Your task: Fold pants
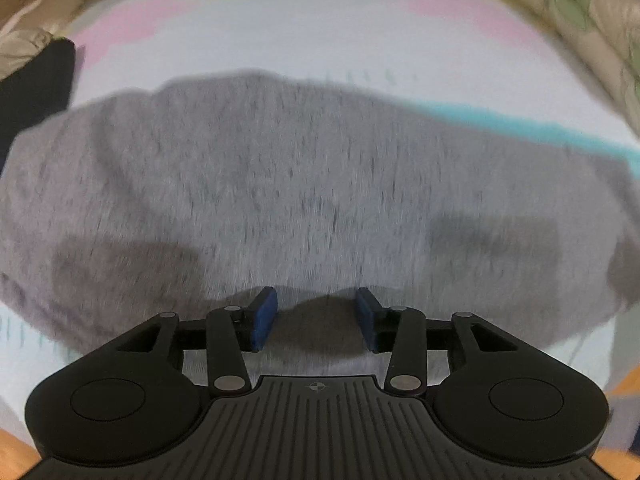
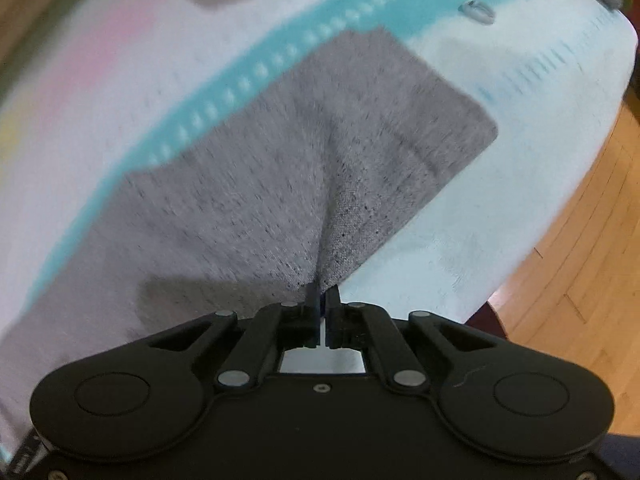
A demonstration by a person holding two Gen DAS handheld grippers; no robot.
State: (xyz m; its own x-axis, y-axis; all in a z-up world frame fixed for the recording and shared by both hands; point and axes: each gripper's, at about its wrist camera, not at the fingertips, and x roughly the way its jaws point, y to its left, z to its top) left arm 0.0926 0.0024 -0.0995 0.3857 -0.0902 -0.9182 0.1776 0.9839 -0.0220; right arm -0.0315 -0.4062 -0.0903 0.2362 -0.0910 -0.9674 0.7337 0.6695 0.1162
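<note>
Grey heathered pants (image 1: 304,184) lie spread across a pale blanket (image 1: 280,44) printed with pink, yellow and teal bands, filling the middle of the left wrist view from 9 to 3 o'clock. The left gripper (image 1: 317,318) hovers at the near hem with its blue-padded fingers (image 1: 264,316) held wide apart, nothing between them; the cloth's edge sits just beyond the tips toward 12 o'clock. In the right wrist view, the right gripper (image 2: 324,300) has its fingers pressed together on a pinch of the pants (image 2: 320,168), and the fabric rises in a tented ridge from the tips toward 12 o'clock. A teal dotted stripe (image 2: 248,80) runs diagonally beside the garment's far edge. Wooden floor (image 2: 580,240) shows at 3 o'clock. Motion blur softens both views, so the dark bundle (image 1: 36,88) at 9 o'clock may be other clothing.
</note>
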